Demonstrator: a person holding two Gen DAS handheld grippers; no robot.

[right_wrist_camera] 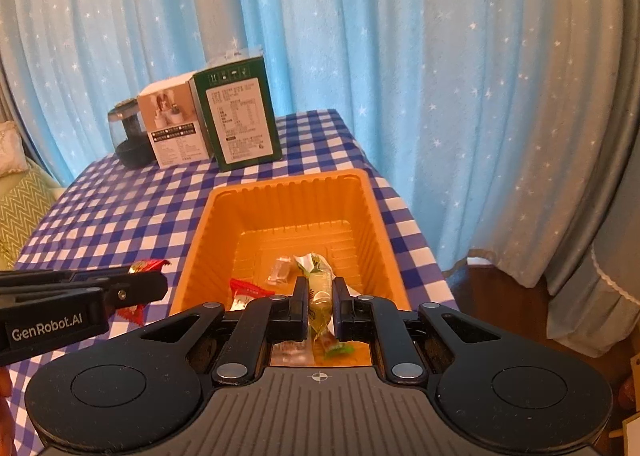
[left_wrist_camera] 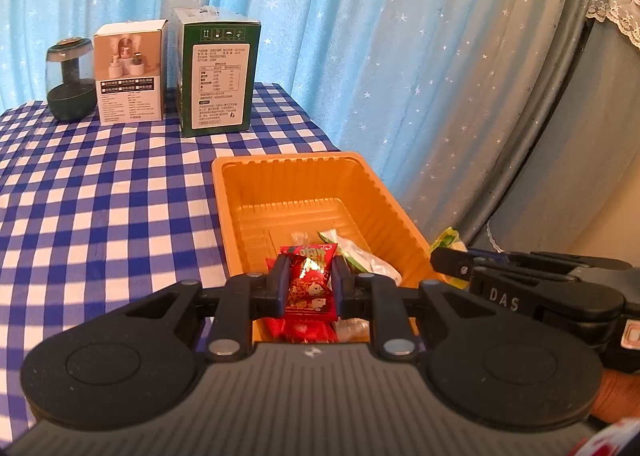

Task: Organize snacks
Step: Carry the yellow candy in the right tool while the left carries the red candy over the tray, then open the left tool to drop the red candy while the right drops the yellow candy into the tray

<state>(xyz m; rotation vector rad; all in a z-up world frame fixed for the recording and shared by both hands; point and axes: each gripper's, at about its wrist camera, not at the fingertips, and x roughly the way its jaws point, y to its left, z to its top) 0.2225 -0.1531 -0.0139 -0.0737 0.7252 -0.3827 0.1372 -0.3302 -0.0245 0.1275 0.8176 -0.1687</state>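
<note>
Your orange tray (left_wrist_camera: 304, 191) lay on the checked tablecloth (left_wrist_camera: 100, 195), with loose sweets on its floor. Your left gripper (left_wrist_camera: 310, 282) had its fingers nearly closed on a red snack packet (left_wrist_camera: 310, 276) (held upright over the tray's near end). Your right gripper (right_wrist_camera: 320, 306), fingers likewise narrowed, pinched a green snack packet (right_wrist_camera: 320, 308) above the tray's near edge.

left wrist: looks forward along its jaws, down into the orange tray (left_wrist_camera: 296, 191) from its near end, close | right wrist: same heading, slightly higher, close | shared: tray, checkered surface (left_wrist_camera: 100, 183), green box (left_wrist_camera: 218, 75), white box (left_wrist_camera: 130, 71), star curtain (left_wrist_camera: 360, 35)
</note>
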